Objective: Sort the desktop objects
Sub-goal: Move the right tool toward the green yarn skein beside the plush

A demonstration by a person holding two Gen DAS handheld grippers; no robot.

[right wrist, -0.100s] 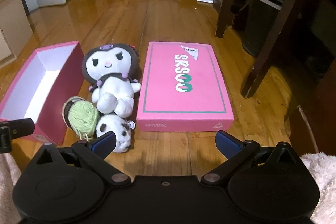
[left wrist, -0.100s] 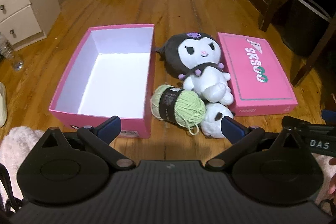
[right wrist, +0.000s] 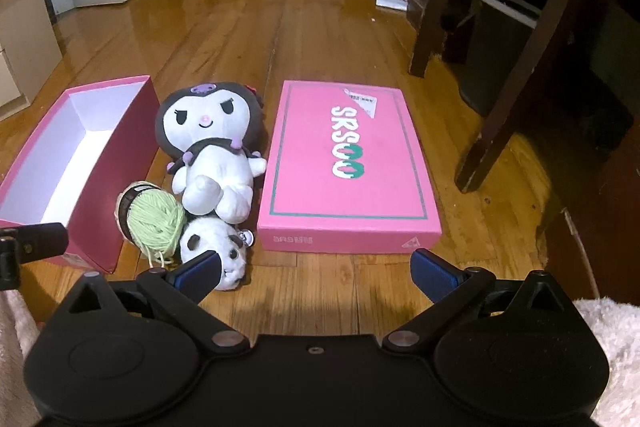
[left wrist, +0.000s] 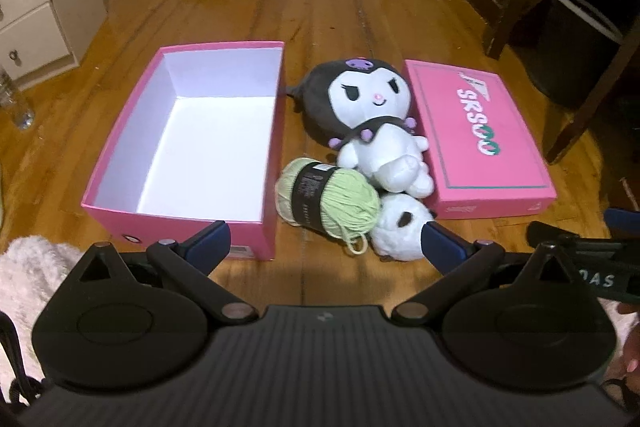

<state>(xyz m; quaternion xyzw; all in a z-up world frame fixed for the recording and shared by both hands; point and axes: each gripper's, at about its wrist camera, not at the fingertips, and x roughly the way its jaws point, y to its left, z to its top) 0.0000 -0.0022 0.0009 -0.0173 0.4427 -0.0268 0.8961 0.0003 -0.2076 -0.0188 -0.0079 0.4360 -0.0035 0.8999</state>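
- The left tongs [left wrist: 324, 241] stand wide apart and hold nothing, low over the wooden floor [left wrist: 320, 11], with the yarn just ahead of them.
- The right tongs [right wrist: 316, 273] are also spread and hold nothing; the small panda toy [right wrist: 212, 247] sits beside their left finger.
- The green yarn ball [left wrist: 332, 199], the panda toy and the big black-and-white plush doll [left wrist: 368, 115] lie bunched together on the floor, between box and lid.
- The open pink box [left wrist: 192, 139] shows only its white bottom; its lid [right wrist: 348, 167] lies flat, apart from the box.
- This fits either packing or unpacking; the tongs look poised to grasp, which would call for closing gently on something soft.
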